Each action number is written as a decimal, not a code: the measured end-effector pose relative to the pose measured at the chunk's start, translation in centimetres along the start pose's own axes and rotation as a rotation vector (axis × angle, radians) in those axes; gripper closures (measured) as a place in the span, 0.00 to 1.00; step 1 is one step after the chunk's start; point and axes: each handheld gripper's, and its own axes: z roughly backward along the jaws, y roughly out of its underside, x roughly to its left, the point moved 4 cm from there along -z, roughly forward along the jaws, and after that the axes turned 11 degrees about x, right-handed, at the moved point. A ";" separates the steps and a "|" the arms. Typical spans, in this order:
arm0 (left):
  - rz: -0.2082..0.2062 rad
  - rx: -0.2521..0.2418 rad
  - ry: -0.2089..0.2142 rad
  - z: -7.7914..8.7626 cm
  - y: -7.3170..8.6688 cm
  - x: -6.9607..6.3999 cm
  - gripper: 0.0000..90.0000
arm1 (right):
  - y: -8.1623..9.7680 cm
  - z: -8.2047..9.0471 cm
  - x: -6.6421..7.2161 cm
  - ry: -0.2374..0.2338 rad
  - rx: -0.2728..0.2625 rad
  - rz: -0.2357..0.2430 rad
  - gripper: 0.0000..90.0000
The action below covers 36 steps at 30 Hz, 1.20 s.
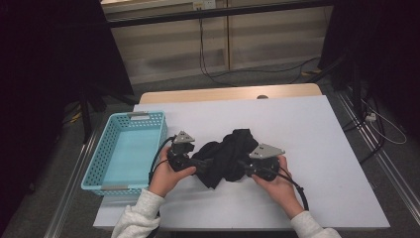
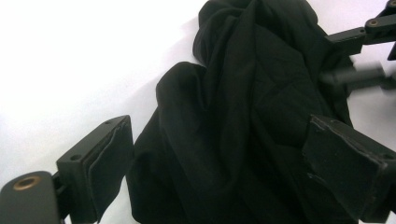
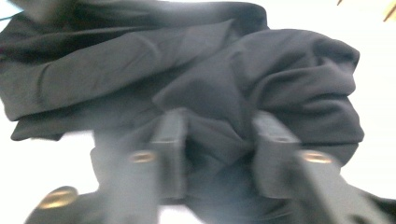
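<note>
Lying crumpled in a loose heap, the black fabric garment (image 1: pixel 225 156) sits near the middle of the table, slightly toward the person's edge. Nothing about it looks folded or sorted yet; it is one bunched mass of soft folds, so the work seems barely begun.

At the heap's three o'clock side, the right hand-held gripper (image 3: pixel 219 151) has its jaws drawn in on a ridge of cloth, pinching a fold between the pads. At nine o'clock, the left hand-held gripper (image 2: pixel 219 172) stands spread wide, with the cloth lying between its pads (image 2: pixel 109 163) but not pressed by them; that grasp has yet to be made. My guess is that lifting or spreading the garment, and perhaps moving it on, all remains.

Further out at nine o'clock, the light blue perforated plastic basket (image 1: pixel 148 139) waits on the table's edge, with nothing inside.

The table (image 1: pixel 317 148) carries a plain white sheet, with a strip of pale wood showing at twelve o'clock. Beyond that lie grey carpet, trailing black cables (image 1: pixel 208 64) and a pale panelled wall, with dark drapes on both sides.
</note>
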 end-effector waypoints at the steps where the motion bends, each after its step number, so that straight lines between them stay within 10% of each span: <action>1: -0.001 -0.003 0.000 0.0 0.0 0.0 0.10 | 0.0 0.1 -0.2 0.001 -0.003 -0.003 0.88; 13: -0.013 -0.013 0.023 0.2 0.0 -0.6 0.09 | 1.2 4.0 -4.3 0.032 -0.072 -0.125 0.95; 36: -0.061 -0.028 0.094 0.0 -0.7 -1.8 0.07 | 2.6 5.9 -5.7 0.052 -0.093 -0.172 0.94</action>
